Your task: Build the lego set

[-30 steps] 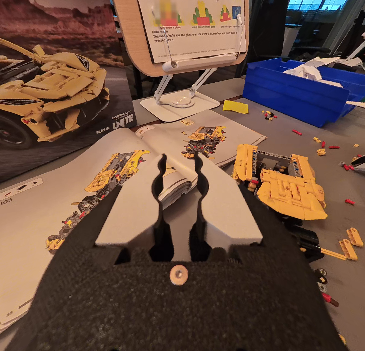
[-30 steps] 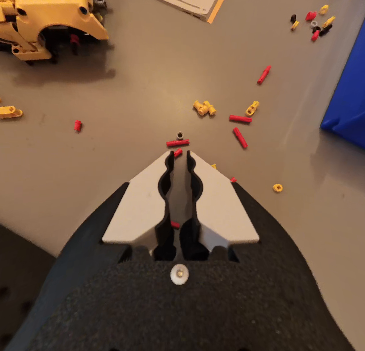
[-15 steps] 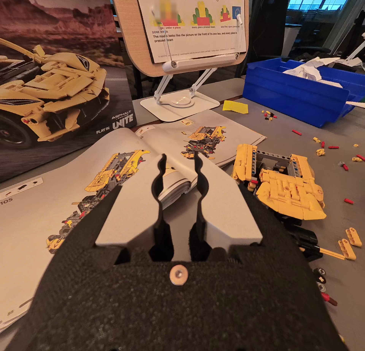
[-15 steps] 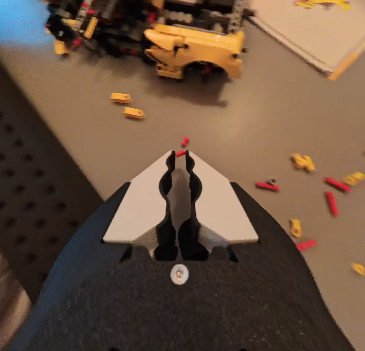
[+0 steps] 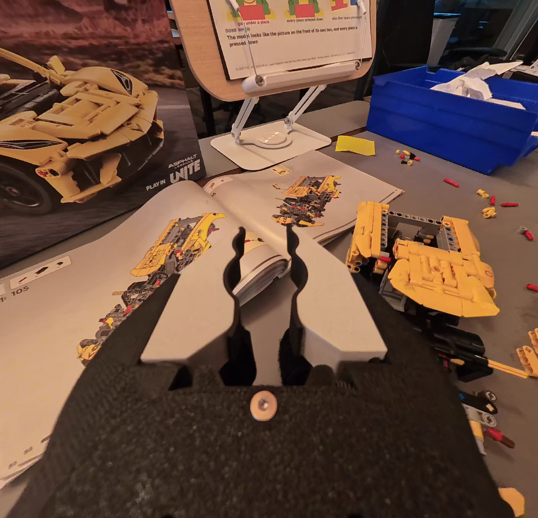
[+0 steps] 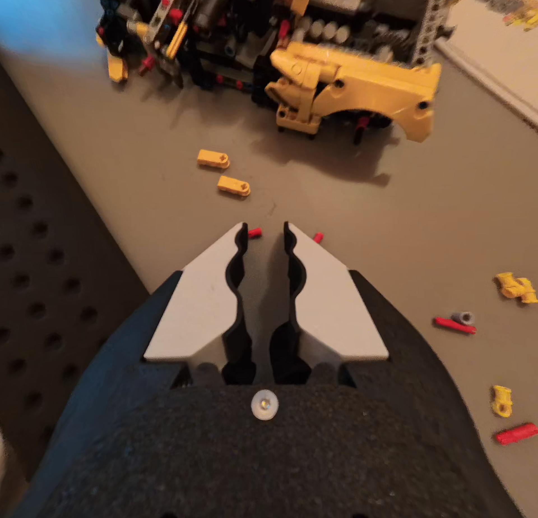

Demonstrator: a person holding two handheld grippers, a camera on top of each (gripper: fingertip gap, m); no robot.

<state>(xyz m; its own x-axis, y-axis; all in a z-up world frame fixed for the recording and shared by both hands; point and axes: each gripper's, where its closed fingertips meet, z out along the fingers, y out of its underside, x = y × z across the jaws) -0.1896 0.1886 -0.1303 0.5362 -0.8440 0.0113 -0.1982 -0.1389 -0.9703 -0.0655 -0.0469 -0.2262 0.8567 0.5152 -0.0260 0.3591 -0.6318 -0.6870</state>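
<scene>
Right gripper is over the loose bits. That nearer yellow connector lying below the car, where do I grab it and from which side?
Judging by its pose, come straight down with the right gripper on the nearer yellow connector and pinch its two long flat sides at mid-length. It lies flat, apart from the other connector, with bare table around it. The rounded holed end offers less flat face.

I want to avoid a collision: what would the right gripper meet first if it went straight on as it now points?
Probably the small red pin by the right gripper, at its left fingertip, then bare grey table; the two yellow connectors lie left of that line, though depth is uncertain.
</scene>
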